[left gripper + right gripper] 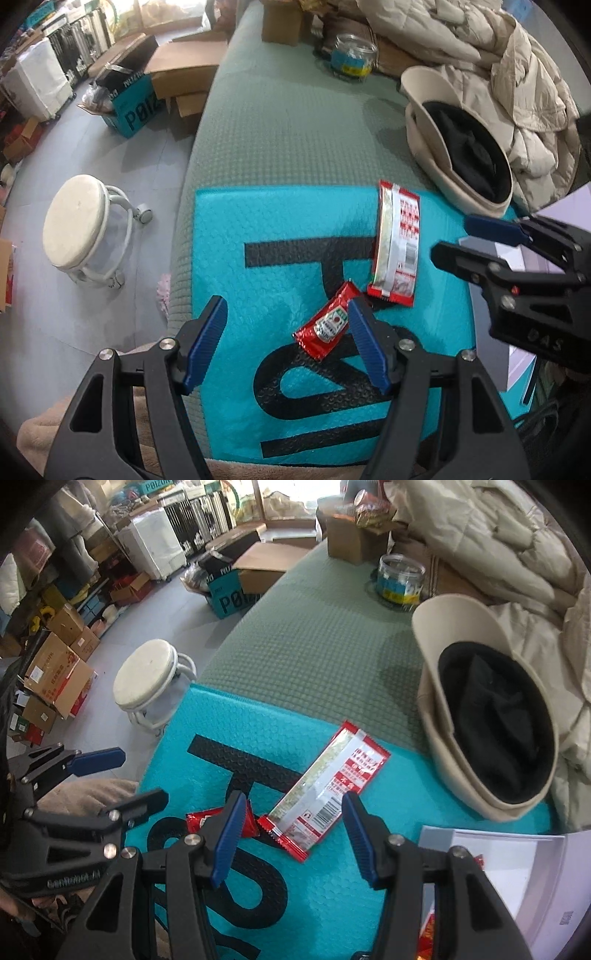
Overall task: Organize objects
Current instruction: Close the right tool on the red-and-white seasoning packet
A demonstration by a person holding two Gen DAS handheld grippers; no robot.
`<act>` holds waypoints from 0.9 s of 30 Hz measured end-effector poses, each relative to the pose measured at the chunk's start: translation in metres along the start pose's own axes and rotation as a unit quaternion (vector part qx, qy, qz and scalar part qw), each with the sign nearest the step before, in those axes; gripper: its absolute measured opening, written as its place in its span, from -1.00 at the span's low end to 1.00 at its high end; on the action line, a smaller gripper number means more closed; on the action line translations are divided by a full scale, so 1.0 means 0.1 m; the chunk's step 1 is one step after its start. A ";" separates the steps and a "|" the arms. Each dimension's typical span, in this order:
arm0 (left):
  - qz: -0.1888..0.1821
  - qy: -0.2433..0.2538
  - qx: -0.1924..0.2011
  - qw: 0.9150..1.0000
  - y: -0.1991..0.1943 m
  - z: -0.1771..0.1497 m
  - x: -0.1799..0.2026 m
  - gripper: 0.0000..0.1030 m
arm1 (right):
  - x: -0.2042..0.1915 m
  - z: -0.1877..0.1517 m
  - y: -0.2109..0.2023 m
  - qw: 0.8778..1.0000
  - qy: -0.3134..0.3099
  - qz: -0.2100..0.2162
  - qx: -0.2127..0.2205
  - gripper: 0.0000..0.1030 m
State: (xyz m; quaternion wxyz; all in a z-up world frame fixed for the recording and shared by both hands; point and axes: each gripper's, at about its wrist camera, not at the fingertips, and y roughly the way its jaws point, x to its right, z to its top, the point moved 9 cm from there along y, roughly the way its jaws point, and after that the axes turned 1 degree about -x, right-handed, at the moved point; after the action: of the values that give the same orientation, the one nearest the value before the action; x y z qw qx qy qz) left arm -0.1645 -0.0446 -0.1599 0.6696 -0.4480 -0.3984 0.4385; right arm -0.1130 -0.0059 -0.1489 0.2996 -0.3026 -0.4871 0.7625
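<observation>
Two sachets lie on the teal bubble mailer, and both hand-held grippers hang over them with nothing held, so the step in hand reads as the approach before a pick. The left hand-held gripper stands with jaws apart; the ketchup packet lies just inside its right finger, at about 1 o'clock from the gap's middle. The right hand-held gripper is also apart, straddling the near end of the long red snack packet. The next move likely calls for each to sink, centre on its sachet and close; both are flat and thin, so pinching an edge off the soft mailer may be awkward. A white tray at 4 o'clock in the right wrist view looks like a possible destination. Further off, at 2 o'clock, a beige cap crowds the mailer's corner; beyond it stand a clear jar and a heaped quilted jacket. A round stool stands on the floor at 9 o'clock.
</observation>
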 end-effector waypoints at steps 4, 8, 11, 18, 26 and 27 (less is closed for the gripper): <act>-0.008 -0.003 -0.022 1.000 0.13 -0.05 -0.02 0.33 | 0.03 -0.01 0.17 1.000 0.006 0.001 -0.020 0.06; -0.022 -0.001 -0.036 0.999 0.22 -0.08 0.02 0.34 | 0.12 -0.02 0.32 0.999 0.019 -0.007 -0.037 0.06; -0.038 0.004 -0.051 0.998 0.31 -0.12 0.09 0.34 | 0.18 -0.02 0.42 0.998 0.030 -0.005 -0.049 0.06; -0.063 0.016 -0.090 0.994 0.53 -0.23 0.21 0.34 | 0.26 -0.02 0.67 0.997 0.036 -0.015 -0.071 0.06; -0.069 0.013 -0.109 0.992 0.69 -0.28 0.19 0.34 | 0.36 0.02 0.91 0.994 0.046 -0.057 -0.077 0.24; -0.065 0.019 -0.108 0.992 0.69 -0.28 0.21 0.34 | 0.35 0.03 0.92 0.994 0.046 -0.060 -0.076 0.29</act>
State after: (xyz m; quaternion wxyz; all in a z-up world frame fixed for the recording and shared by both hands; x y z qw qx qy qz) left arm -0.1481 -0.0175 -0.2308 0.6516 -0.4989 -0.4594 0.3399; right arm -0.1526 -0.0129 -0.2392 0.3434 -0.3290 -0.5465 0.6894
